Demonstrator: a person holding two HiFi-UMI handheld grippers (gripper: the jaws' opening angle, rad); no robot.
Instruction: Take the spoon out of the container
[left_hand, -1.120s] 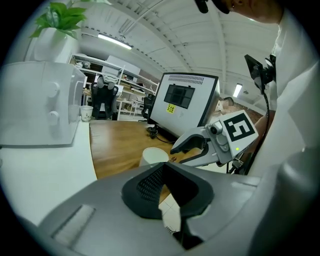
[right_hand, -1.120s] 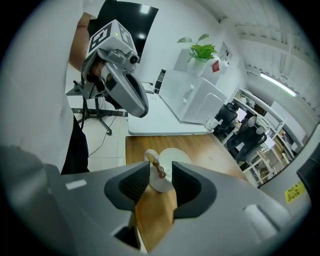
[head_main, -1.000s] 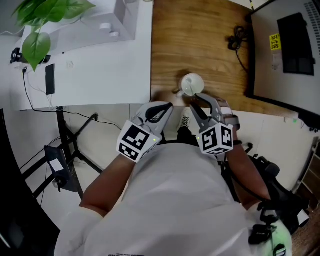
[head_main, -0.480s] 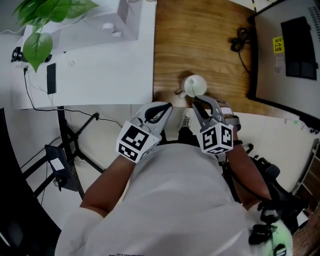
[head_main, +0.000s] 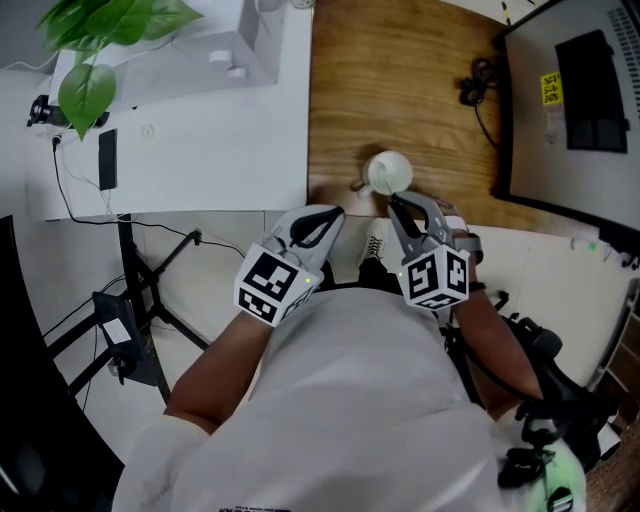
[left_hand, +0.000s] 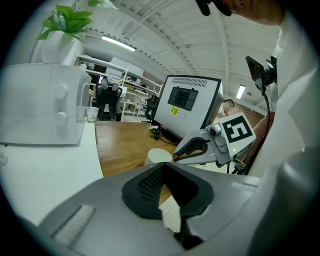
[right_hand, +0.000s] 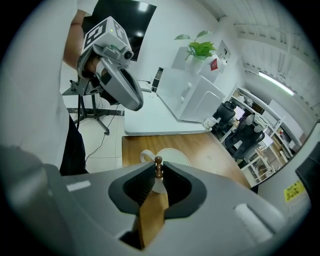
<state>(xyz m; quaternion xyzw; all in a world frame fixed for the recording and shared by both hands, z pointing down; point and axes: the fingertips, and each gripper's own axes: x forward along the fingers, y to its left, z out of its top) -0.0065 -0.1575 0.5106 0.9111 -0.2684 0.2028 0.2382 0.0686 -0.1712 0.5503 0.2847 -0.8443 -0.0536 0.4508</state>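
The right gripper (right_hand: 156, 172) is clamped on the wooden spoon (right_hand: 151, 212). Both jaws press the flat wooden part, and the dark knobbed end projects forward past the fingertips. That end points at the container, a white cup (head_main: 390, 172) with a side handle, which stands on the wooden table (head_main: 400, 70) just ahead of the gripper. Whether the spoon touches the cup rim cannot be determined.

The left gripper (head_main: 330, 215) has its jaws together with nothing between them. It is held just beside the right gripper, at the near table edge.

Each gripper carries a cube with black-and-white square markers; these bear no readable text. A monitor (head_main: 585, 100) stands at the right of the table with a yellow sticker (head_main: 550, 84); its dark characters are too small to read. A potted plant (head_main: 90, 40) stands on the white desk (head_main: 200, 150) at the left.
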